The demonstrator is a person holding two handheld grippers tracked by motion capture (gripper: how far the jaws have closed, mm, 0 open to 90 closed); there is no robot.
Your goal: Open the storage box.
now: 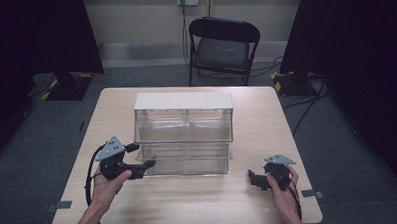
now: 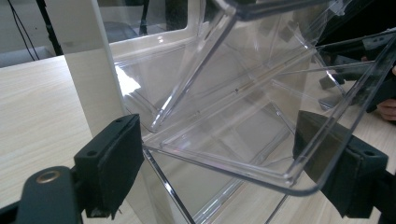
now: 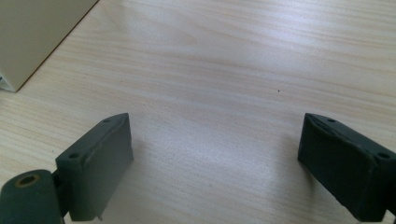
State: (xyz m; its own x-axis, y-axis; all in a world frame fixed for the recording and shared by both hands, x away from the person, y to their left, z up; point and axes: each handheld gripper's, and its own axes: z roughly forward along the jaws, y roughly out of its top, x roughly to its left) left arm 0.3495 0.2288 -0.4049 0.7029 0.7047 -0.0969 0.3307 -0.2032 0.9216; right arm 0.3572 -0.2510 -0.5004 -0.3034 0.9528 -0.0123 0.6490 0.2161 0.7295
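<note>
The left gripper (image 1: pixel 147 164), jaws wide apart, reaches around the clear plastic bin organizer (image 1: pixel 184 135); the right gripper (image 1: pixel 253 179) hovers spread and empty over the light wooden table (image 1: pixel 189 202).

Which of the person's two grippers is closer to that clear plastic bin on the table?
Left. The left gripper is right at the clear bin, its open jaws on either side of a lower corner. The right gripper sits apart, off the bin's right end over bare table.
</note>
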